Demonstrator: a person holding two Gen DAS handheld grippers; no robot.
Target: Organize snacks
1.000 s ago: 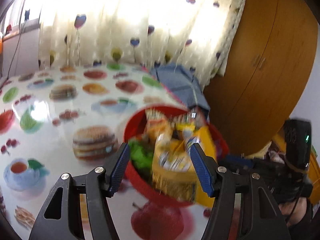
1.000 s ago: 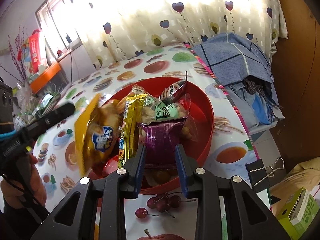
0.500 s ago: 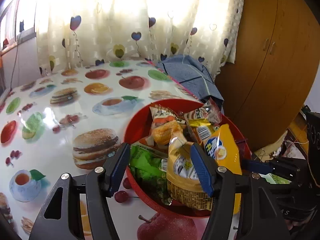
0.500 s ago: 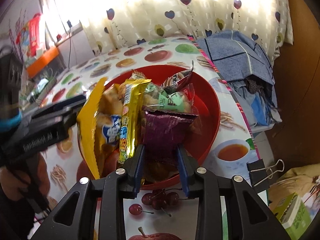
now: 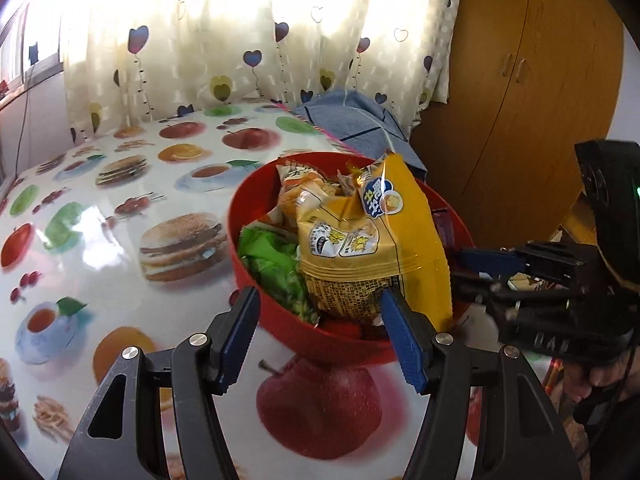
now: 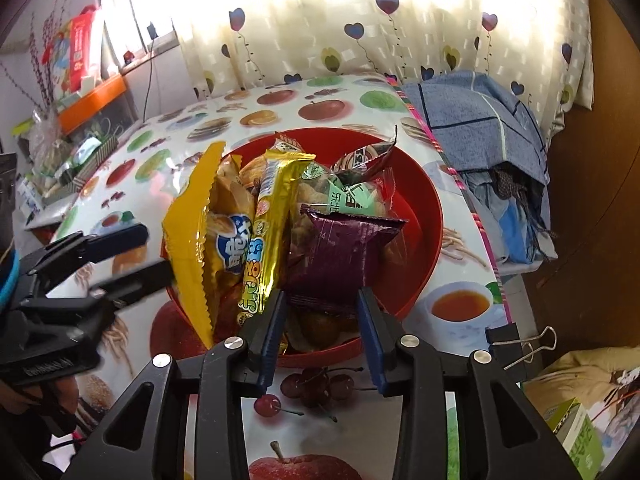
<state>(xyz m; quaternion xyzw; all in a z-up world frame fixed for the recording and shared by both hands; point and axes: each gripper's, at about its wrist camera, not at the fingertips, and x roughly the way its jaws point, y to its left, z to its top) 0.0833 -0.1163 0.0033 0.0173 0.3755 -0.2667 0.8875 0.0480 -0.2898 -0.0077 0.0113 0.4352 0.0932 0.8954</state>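
Note:
A red bowl [image 5: 256,184] on the fruit-print table holds several snack packets. A big yellow bag [image 5: 376,240] stands upright in it, beside a green packet [image 5: 272,260]. My left gripper [image 5: 320,332] is open at the bowl's near rim, with the yellow bag's lower edge between its fingers. In the right wrist view the bowl [image 6: 424,240] holds the yellow bag [image 6: 200,248], a gold bar [image 6: 268,232] and a purple packet [image 6: 344,256]. My right gripper [image 6: 320,320] is shut on the purple packet's lower end. The right gripper also shows in the left wrist view [image 5: 480,268].
A blue checked cloth [image 6: 480,128] hangs over the table's far right edge. A wooden wardrobe [image 5: 520,100] stands to the right. A binder clip [image 6: 516,340] sits on the table edge. Boxes and clutter [image 6: 76,52] lie at the far left. A green box [image 6: 576,436] lies lower right.
My left gripper has drawn back from the bowl and no longer reaches round the yellow bag, which now stands in the bowl. My right gripper has kept its grip on the purple packet.

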